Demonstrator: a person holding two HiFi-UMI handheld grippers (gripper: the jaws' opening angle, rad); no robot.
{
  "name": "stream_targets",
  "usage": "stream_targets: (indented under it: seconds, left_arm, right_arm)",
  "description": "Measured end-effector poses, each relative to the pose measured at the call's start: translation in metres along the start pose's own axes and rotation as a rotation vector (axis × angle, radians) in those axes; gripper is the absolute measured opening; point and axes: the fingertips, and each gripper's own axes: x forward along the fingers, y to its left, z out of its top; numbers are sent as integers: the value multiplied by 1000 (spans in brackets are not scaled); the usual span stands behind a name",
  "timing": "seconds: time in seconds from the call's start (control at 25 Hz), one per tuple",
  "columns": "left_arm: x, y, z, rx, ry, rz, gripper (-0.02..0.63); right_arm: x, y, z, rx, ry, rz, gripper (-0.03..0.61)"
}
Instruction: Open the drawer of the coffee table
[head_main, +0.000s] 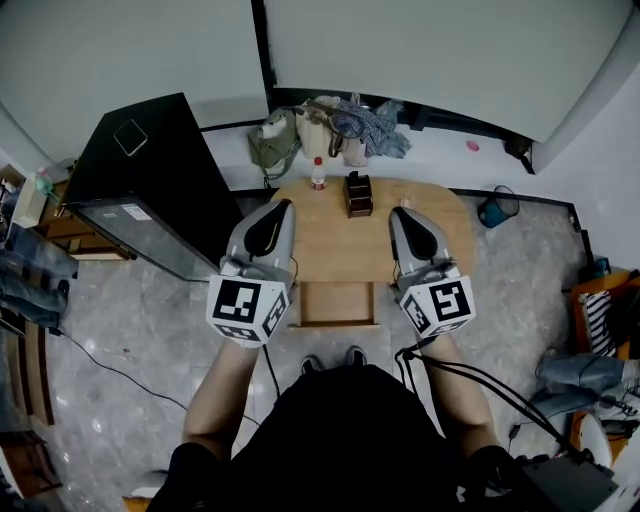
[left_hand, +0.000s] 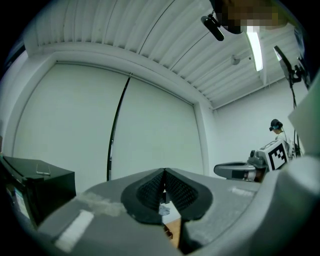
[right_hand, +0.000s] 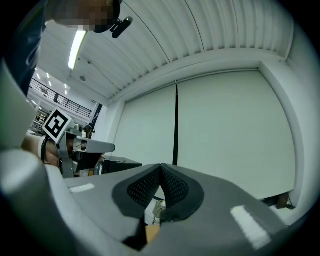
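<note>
Hovering with left claw (head_main: 283, 205) and right claw (head_main: 400, 212) pinched shut, empty, above the worktop (head_main: 330, 245). Drawer (head_main: 338, 302) below, between them, seemingly already slid out. Could overpull it off its runners, or slip off its front if not spread first.

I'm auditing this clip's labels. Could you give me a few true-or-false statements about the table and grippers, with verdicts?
1. The left gripper and right gripper are both shut and empty. True.
2. The drawer stands pulled out toward the person. True.
3. A bottle lies inside the drawer. False: the bottle stands upright on the coffee table.
4. The right gripper clamps the dark box. False: the dark box stands free on the tabletop.
</note>
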Motion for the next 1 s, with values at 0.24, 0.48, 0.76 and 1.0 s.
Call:
stream_targets:
  seconds: [0.24,0.48,0.76,1.0]
  left_arm:
    - [0,9,-3,-3,9,21,3]
    - [4,11,-4,-1,11,27,3]
    - [8,15,-2,-6,7,43,3]
    - [10,23,-2,-12,9,68,3]
  right_arm:
    - [6,1,-2,7,1,1,2]
    - [10,-6,-1,19,-6,-4,2]
    - [16,-13,2,12,-12,12,2]
    - [23,-14,4,6,-8,30,2]
